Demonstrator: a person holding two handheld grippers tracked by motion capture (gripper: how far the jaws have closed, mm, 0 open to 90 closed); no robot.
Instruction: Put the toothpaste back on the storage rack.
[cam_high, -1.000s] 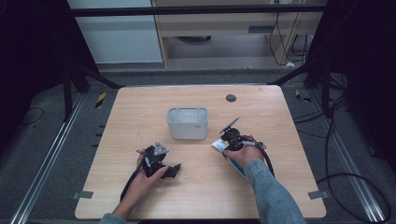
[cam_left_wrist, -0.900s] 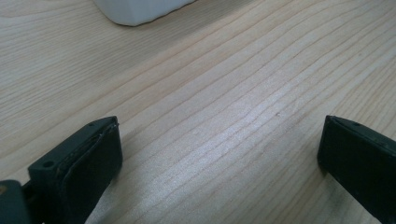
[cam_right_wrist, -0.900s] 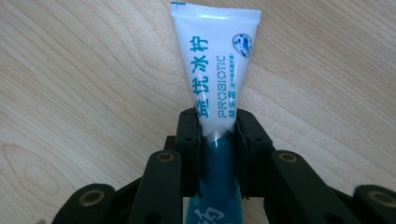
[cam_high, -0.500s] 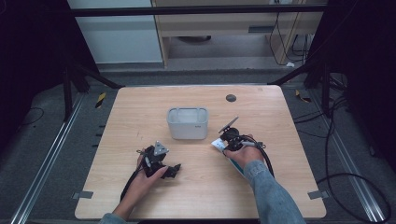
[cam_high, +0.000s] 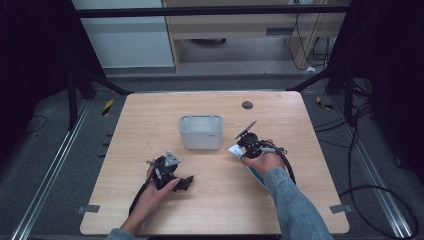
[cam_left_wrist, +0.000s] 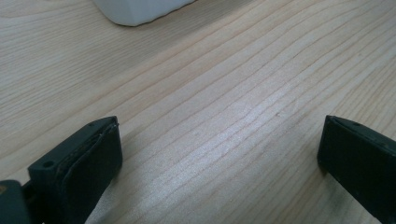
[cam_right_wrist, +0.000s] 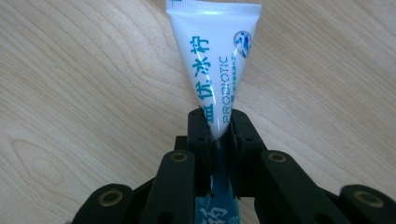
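Right gripper view, toothpaste tube (cam_right_wrist: 215, 65) pinched between closed jaws, crimped end outward

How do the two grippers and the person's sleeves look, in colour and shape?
Both grippers are black. The left gripper carries a grey three-cornered plate on top and has flat, blocky pads. The right gripper has jointed link bars with brass-coloured pins. A black cable trails from each. The right forearm wears a blue denim sleeve.

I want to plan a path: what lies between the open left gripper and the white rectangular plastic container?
Bare wooden table between left gripper and white rectangular plastic container; the left gripper view shows it.
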